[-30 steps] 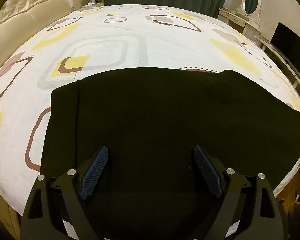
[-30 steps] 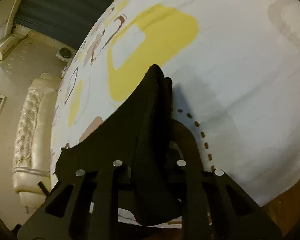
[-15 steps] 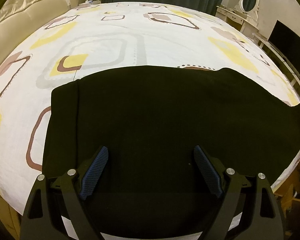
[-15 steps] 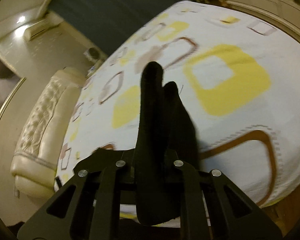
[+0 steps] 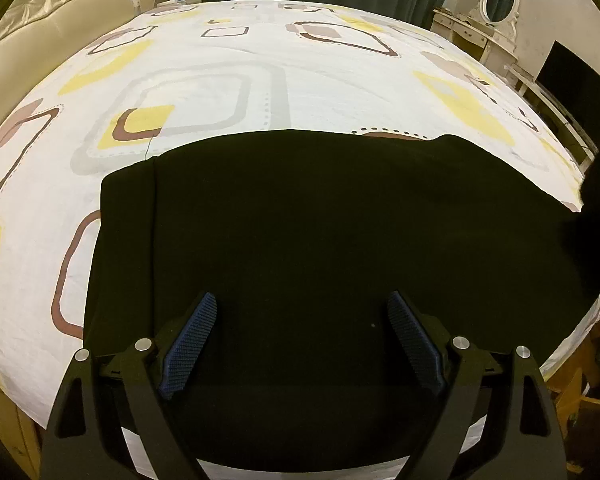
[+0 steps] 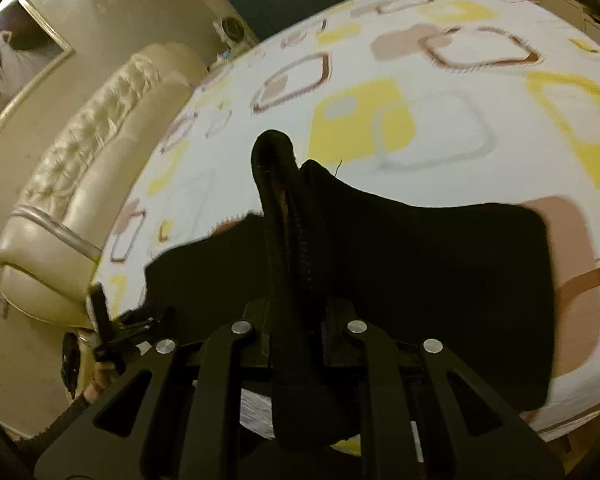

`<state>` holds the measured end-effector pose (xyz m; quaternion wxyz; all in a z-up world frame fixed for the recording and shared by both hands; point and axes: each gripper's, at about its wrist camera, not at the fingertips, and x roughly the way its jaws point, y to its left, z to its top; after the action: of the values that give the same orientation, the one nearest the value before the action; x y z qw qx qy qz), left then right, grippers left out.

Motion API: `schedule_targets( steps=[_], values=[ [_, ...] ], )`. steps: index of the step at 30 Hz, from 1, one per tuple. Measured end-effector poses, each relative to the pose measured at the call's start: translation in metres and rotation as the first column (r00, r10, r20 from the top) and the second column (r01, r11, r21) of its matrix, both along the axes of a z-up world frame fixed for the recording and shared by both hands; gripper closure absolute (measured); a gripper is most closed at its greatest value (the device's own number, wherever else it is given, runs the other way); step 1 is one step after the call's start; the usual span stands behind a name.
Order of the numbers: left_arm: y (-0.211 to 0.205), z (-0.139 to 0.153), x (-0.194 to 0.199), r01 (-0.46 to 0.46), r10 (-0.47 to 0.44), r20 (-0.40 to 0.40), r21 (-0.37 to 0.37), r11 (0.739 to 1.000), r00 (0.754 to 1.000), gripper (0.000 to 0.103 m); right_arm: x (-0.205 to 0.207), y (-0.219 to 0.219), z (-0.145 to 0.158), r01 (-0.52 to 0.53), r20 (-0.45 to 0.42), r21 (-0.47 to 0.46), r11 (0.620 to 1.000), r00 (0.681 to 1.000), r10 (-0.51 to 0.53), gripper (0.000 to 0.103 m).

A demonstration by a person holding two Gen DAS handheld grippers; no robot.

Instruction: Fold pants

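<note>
Only right wrist shows right gripper [image 6: 298,316] clamping pants [image 6: 420,280]; left gripper [image 5: 300,336] gapes

The pants [image 5: 320,240] are matt black cloth, with a ribbed seam where they bunch in the right gripper [image 6: 296,312]. The bedsheet [image 5: 240,64] is thin, matt printed cloth. The left gripper [image 5: 300,332] is matt black plastic with shiny metal pins and finely ridged blue pads [image 5: 188,344]. The headboard [image 6: 80,168] looks like glossy, tufted cream leather.
</note>
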<state>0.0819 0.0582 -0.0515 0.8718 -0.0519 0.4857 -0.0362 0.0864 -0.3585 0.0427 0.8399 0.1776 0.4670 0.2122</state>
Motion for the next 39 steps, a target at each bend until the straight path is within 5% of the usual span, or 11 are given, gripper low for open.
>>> schedule_targets(
  steps=[6, 13, 15, 21, 27, 31, 35, 39],
  values=[
    [-0.001, 0.000, 0.000, 0.003, -0.003, 0.000, -0.002, 1.000, 1.000, 0.016, 0.011, 0.069, -0.042, -0.023, -0.035, -0.223, 0.975, 0.999, 0.015, 0.089],
    [-0.001, 0.000, 0.001, -0.002, 0.002, -0.001, -0.008, 1.000, 1.000, 0.016, 0.013, 0.106, -0.070, -0.039, -0.073, -0.285, 0.958, 0.997, 0.019, 0.086],
    [-0.001, 0.000, 0.001, -0.004, 0.004, -0.002, -0.010, 1.000, 1.000, 0.016, 0.013, 0.117, -0.076, -0.044, -0.073, -0.308, 0.950, 0.997, 0.023, 0.075],
    [0.000, 0.001, 0.002, -0.003, 0.003, -0.002, -0.015, 1.000, 1.000, 0.016, 0.004, 0.125, -0.083, -0.041, -0.080, -0.187, 0.982, 0.996, 0.027, 0.046],
    [-0.001, 0.001, 0.001, 0.000, 0.000, -0.001, -0.009, 1.000, 1.000, 0.016, -0.002, 0.131, -0.095, -0.083, -0.142, 0.038, 0.996, 0.986, 0.088, 0.046],
    [0.000, 0.002, 0.000, 0.000, 0.000, 0.001, -0.014, 1.000, 1.000, 0.016, -0.008, 0.135, -0.100, -0.095, -0.113, 0.020, 0.995, 0.989, 0.096, 0.046],
    [-0.001, 0.000, 0.001, -0.002, 0.002, 0.002, -0.015, 1.000, 1.000, 0.016, -0.017, 0.114, -0.068, -0.108, -0.041, 0.100, 0.989, 0.993, 0.113, 0.046],
    [-0.001, 0.001, 0.003, -0.007, 0.007, -0.002, -0.023, 1.000, 1.000, 0.016, -0.016, 0.081, -0.041, -0.037, 0.001, -0.026, 0.999, 0.999, 0.037, 0.046]
  ],
)
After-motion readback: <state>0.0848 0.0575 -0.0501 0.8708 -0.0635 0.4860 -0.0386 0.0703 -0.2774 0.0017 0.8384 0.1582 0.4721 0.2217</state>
